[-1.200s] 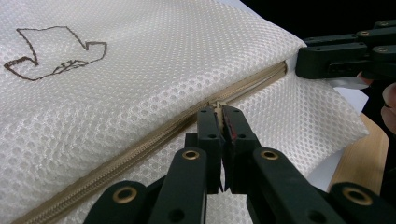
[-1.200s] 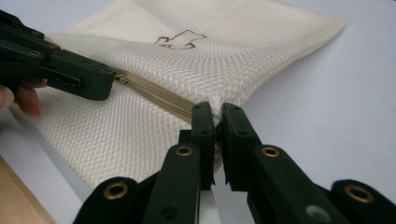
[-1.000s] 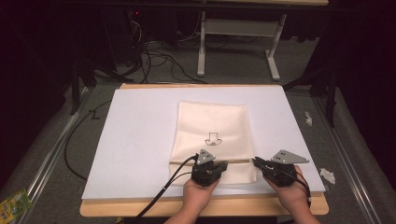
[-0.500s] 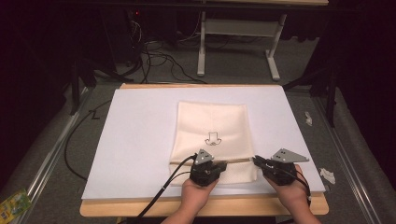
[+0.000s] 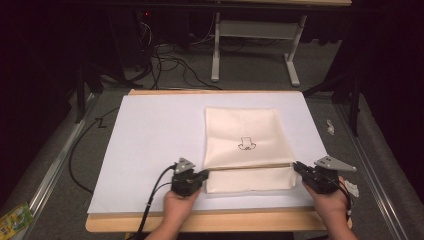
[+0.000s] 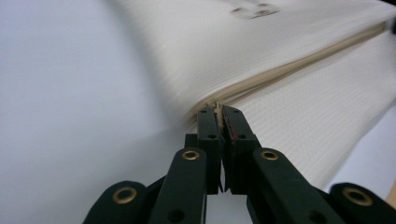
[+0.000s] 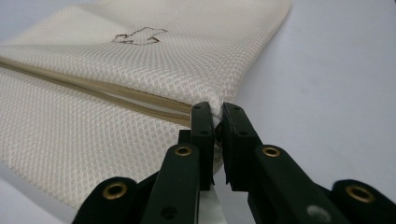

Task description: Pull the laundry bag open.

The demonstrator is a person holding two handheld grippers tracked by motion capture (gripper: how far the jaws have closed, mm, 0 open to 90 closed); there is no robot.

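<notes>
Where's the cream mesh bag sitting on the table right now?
In the high view the cream mesh bag lies on the white sheet, right of centre, its near folded edge pinched between the left gripper and the right gripper.

Far part of mesh bag (image 6: 261,42) blurred in left gripper view; its small printed motif (image 5: 245,144) too small to identify.
</notes>
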